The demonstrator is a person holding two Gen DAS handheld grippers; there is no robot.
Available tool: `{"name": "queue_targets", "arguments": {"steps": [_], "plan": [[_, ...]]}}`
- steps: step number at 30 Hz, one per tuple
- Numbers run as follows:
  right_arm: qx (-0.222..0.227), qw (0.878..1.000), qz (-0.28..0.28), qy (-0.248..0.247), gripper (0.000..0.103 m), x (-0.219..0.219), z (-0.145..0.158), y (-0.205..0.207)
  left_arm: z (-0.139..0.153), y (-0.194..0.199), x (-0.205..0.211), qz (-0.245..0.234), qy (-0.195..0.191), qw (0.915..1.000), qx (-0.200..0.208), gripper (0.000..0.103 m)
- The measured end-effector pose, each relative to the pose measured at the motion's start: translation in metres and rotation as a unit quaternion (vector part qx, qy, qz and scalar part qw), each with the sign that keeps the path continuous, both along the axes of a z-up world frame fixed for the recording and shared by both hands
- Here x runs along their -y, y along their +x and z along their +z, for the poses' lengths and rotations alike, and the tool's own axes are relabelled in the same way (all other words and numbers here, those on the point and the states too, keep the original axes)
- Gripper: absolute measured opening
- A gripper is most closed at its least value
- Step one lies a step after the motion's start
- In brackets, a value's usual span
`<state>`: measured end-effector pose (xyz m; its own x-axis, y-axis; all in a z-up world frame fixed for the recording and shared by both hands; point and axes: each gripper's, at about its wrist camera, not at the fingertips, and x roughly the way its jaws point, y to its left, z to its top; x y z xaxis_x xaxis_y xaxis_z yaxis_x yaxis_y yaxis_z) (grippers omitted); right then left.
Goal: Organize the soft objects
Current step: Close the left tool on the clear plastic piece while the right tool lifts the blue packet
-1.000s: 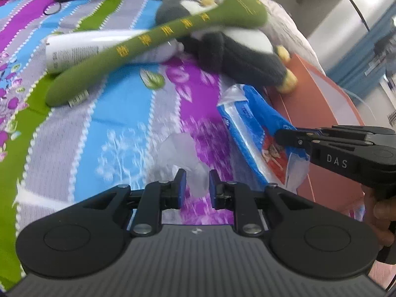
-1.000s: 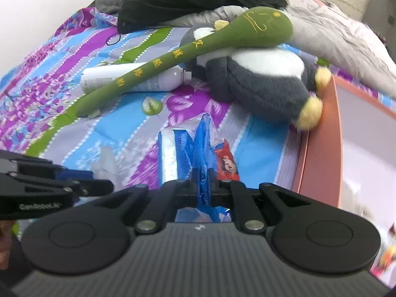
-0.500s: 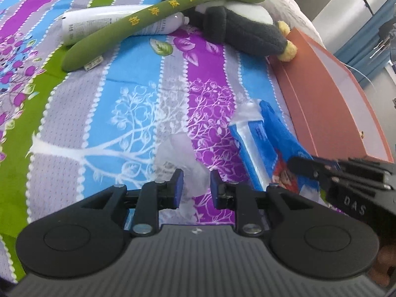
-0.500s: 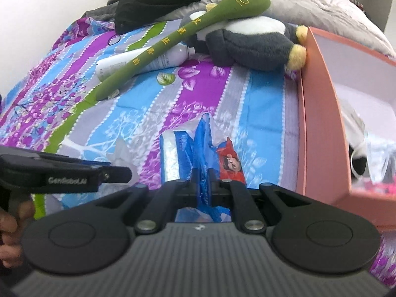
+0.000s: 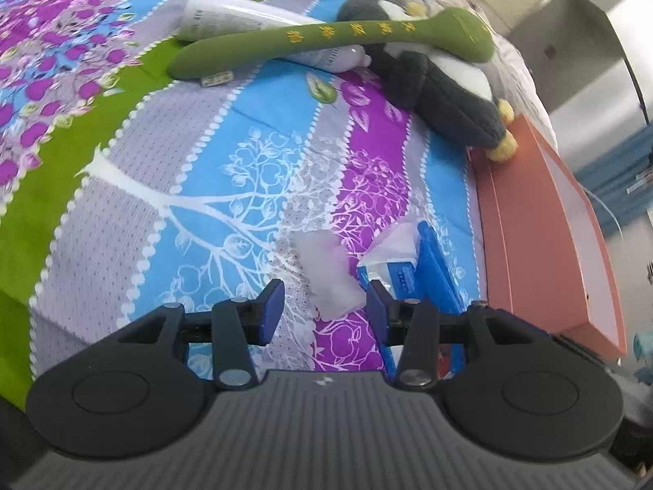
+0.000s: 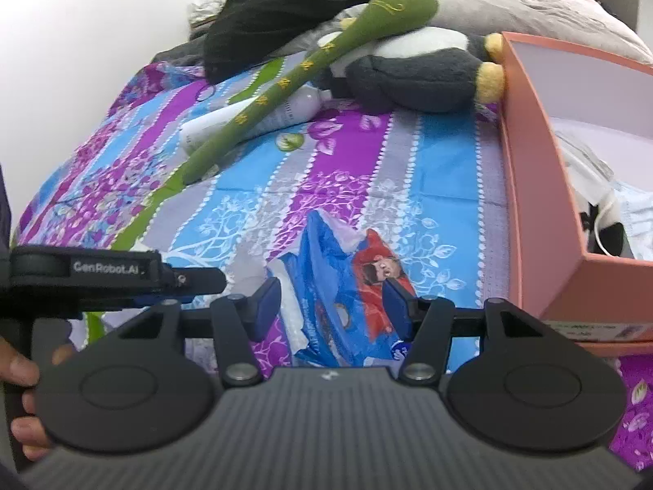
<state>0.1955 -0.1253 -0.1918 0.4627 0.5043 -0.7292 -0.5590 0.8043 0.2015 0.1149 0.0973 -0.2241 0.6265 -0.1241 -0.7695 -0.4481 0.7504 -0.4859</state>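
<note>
A blue tissue packet (image 6: pixel 338 277) with a red cartoon print lies on the striped bedspread. It sits between the fingers of my right gripper (image 6: pixel 332 298), whose jaws are opening, and the pads stand off its sides. My left gripper (image 5: pixel 325 306) is opening too, over the packet's clear plastic flap (image 5: pixel 330 281), with the blue packet (image 5: pixel 424 269) just to its right. In the right wrist view my left gripper (image 6: pixel 212 279) reaches in from the left. Farther back lie a long green plush (image 6: pixel 294 77) and a dark penguin plush (image 6: pixel 416 69).
An orange box (image 6: pixel 526 163) stands open at the right, holding white and black soft items and a face mask (image 6: pixel 636 220). A white tube (image 5: pixel 228 16) lies under the green plush. Black clothing (image 6: pixel 294 12) and a grey quilt are piled at the back. A hand (image 6: pixel 20 367) holds the left gripper.
Both grippers were shut on the packet and carried it toward the near end of the orange box. Now both have opened and the packet rests on the bedspread.
</note>
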Motion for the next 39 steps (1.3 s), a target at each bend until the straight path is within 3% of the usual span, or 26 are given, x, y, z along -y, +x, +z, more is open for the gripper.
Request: {"name": "queue_targets", "arguments": {"steps": [3,8,11,16,17,19,21,23,36,39], "plan": [[0.014,1.0,0.015,0.007,0.058,-0.003,-0.004,-0.002,-0.001,-0.001,0.001,0.022,0.001,0.9998,-0.002,0.05],[0.026,0.999,0.033,0.017,0.058,-0.007,-0.014,-0.001,0.001,0.0,0.006,0.012,0.018,0.9998,-0.001,0.05],[0.038,0.999,0.023,-0.003,0.058,-0.011,-0.018,-0.002,0.0,0.002,0.01,0.007,0.022,0.9997,-0.003,0.05],[0.003,0.999,0.032,-0.004,0.057,-0.011,-0.025,0.002,-0.002,0.005,0.015,0.0,0.026,0.9996,-0.005,0.05],[0.004,0.999,0.029,-0.011,0.055,-0.011,-0.026,0.001,-0.002,0.006,0.016,0.0,0.027,0.9996,-0.005,0.05],[-0.001,1.0,0.018,-0.015,0.043,-0.01,-0.027,0.001,-0.002,0.007,0.017,-0.002,0.028,0.9996,-0.006,0.05],[-0.01,1.0,0.007,-0.016,0.021,-0.007,-0.028,0.003,-0.002,0.009,0.018,-0.002,0.03,0.9995,-0.007,0.05],[-0.012,1.0,0.006,-0.014,0.015,-0.005,-0.027,0.002,-0.003,0.011,0.019,-0.004,0.031,0.9995,-0.007,0.05],[0.028,0.999,-0.019,-0.023,0.011,0.01,-0.01,-0.01,-0.013,0.027,0.029,-0.024,0.065,0.9974,-0.021,0.049],[0.022,0.999,-0.028,-0.026,0.011,0.014,-0.013,-0.01,-0.018,0.03,0.032,-0.036,0.064,0.997,-0.026,0.041]]}}
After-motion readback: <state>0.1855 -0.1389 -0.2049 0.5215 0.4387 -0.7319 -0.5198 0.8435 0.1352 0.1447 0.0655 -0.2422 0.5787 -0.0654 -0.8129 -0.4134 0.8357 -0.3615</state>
